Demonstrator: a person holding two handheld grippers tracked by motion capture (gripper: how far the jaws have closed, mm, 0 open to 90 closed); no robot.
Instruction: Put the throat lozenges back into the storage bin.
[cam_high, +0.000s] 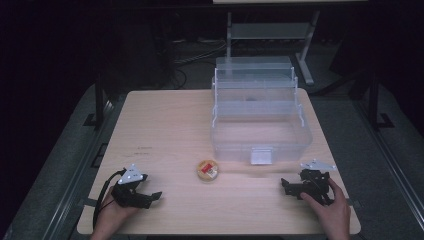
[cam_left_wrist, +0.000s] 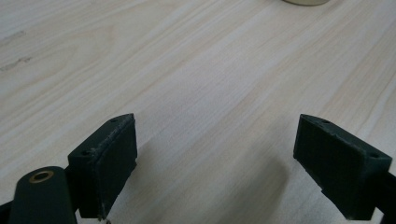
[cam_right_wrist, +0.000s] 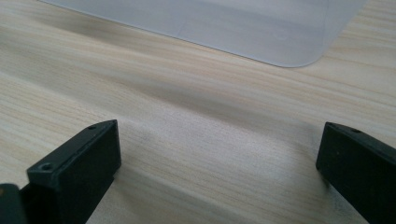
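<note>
A clear plastic tiered box (cam_high: 260, 117) stands open on the right half of the wooden table (cam_high: 165, 125). A small round tan container with a red label (cam_high: 207, 170) lies in front of its left corner. My left gripper (cam_high: 150, 196) rests low at the front left, held by a hand, jaws wide open over bare wood (cam_left_wrist: 215, 154). My right gripper (cam_high: 286, 186) sits at the front right, also open (cam_right_wrist: 219, 163), with the box's base (cam_right_wrist: 233, 23) just ahead of it. The round container's edge (cam_left_wrist: 306, 2) peeks in at the top of the left gripper view.
A metal stand (cam_high: 270, 32) and cables lie on the dark floor behind the table. Bare wood stretches across the left and middle of the table. The table's front edge is close under both hands.
</note>
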